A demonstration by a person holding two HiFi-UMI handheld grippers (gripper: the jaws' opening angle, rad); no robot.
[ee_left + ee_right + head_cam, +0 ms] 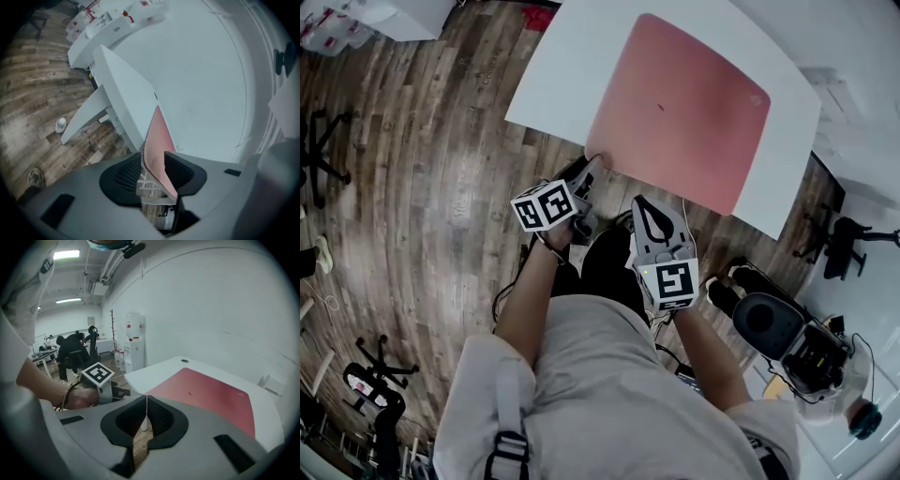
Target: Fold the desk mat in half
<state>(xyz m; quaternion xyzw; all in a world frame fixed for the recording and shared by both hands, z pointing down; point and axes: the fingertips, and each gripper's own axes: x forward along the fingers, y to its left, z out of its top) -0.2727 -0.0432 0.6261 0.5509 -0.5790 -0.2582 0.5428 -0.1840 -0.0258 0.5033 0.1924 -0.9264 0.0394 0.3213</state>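
One pink desk mat lies flat on the single white table. A mark by its far right corner is too small to read (the only other print is the square markers on the two cubes). The left gripper gapes wide at the near left corner, with the mat's edge loose between its jaws. The right gripper is pinched onto the near edge. A black office chair stands on the wood floor.
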